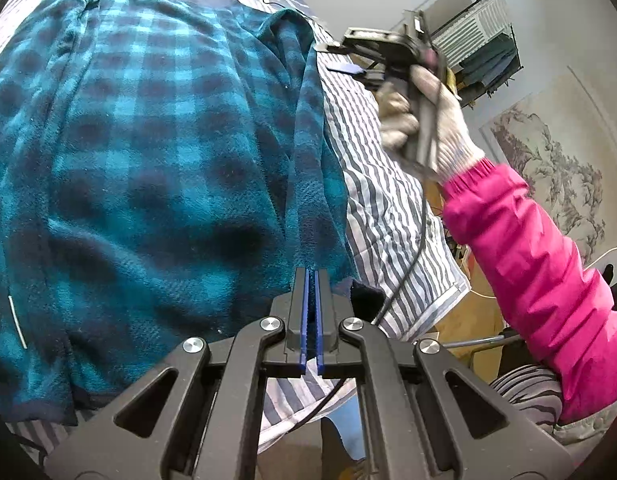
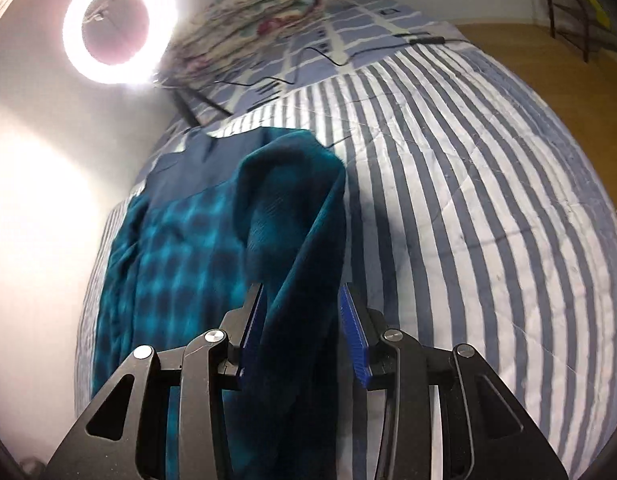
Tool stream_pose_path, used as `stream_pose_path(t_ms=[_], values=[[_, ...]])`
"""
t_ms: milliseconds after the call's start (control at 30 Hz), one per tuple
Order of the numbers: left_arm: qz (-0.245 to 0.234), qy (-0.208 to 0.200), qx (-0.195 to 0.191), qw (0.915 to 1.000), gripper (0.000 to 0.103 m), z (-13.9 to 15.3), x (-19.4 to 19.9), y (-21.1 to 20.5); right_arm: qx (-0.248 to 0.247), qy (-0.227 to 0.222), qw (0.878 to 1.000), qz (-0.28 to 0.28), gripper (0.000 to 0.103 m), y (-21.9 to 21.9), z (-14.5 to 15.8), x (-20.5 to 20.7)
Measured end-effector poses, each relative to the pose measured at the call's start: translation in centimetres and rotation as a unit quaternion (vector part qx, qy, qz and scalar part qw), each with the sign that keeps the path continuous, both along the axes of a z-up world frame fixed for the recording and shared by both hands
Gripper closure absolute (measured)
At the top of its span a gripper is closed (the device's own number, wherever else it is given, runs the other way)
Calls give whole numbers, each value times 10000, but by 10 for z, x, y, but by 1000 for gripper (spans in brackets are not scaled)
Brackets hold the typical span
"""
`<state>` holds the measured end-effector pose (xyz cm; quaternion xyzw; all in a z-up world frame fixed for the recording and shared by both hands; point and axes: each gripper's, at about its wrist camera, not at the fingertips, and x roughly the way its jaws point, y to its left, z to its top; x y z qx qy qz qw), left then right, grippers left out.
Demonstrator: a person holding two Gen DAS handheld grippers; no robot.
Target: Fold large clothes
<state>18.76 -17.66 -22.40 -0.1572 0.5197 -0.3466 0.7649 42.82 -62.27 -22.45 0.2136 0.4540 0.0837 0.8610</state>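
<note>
A teal and navy plaid fleece garment lies spread on the striped bed cover. My left gripper is shut on a raised ridge of the garment's right edge, near the bed's corner. In the right wrist view the garment lies to the left. A thick fold of it rises up between the pads of my right gripper, which grips that bunch above the bed cover. A gloved hand in a pink sleeve holds the right gripper beyond the garment's far corner.
A lit ring light stands by the wall at the bed's head, beside a folded floral quilt. A black cable trails over the covers. A clothes rack stands past the bed. Wooden floor lies beyond the bed's edge.
</note>
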Motion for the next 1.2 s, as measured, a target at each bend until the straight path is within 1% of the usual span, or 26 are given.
stream_pose_path(t_ms=[67, 100, 133, 167, 200, 300, 367, 467, 567, 633, 700, 767, 933, 1000, 1067, 1100, 1167, 1200], values=[[-31, -6, -7, 10000, 103, 0, -1, -3, 79, 43, 10000, -34, 66, 0, -5, 11], [-48, -11, -27, 10000, 103, 1, -1, -4, 31, 124, 9999, -57, 67, 2, -9, 18], [-63, -13, -48, 10000, 103, 1, -2, -4, -33, 177, 9998, -87, 70, 3, -11, 22], [-68, -18, -50, 10000, 103, 1, -1, -5, -116, 235, 9996, -95, 88, 6, -14, 26], [-66, -24, -50, 10000, 103, 1, -1, -5, -197, 306, 9993, -76, 99, 9, -16, 30], [-55, 33, -132, 9999, 103, 0, -1, -3, -520, 249, 9980, -240, 99, 14, -6, 26], [-98, 25, -156, 9998, 103, 1, -2, -3, -809, 129, 9961, -341, 99, 18, 9, 18], [-139, 46, -185, 9997, 103, -2, -4, -1, -1274, -196, 9915, -184, 99, 34, 37, 11], [-133, 75, -156, 9998, 103, -7, -6, 3, -1384, -402, 9895, 108, 99, 59, 59, 19], [-70, 136, -119, 9998, 103, -12, -6, 8, -1491, -471, 9870, 364, 99, 81, 65, 28], [27, 259, -77, 9996, 103, -19, -5, 14, -1537, -464, 9851, 620, 99, 103, 61, 39], [138, 389, -22, 9991, 103, -26, -3, 21, -1532, -371, 9837, 866, 99, 127, 49, 53], [249, 486, 165, 9984, 103, -37, -1, 31, -1330, 26, 9823, 1315, 99, 170, 4, 79], [256, 502, 241, 9981, 103, -39, -1, 31, -1261, 210, 9814, 1430, 95, 176, -12, 83], [286, 500, 300, 9979, 103, -41, 1, 32, -1247, 269, 9822, 1381, 94, 172, -12, 81], [269, 492, 315, 9979, 103, -41, 1, 32, -1177, 236, 9836, 1346, 94, 168, -6, 77], [251, 472, 310, 9981, 103, -41, 3, 34, -1056, 95, 9850, 1358, 92, 159, 15, 65], [269, 435, 324, 9982, 103, -39, 2, 35, -1104, -28, 9843, 1378, 88, 153, 30, 56]])
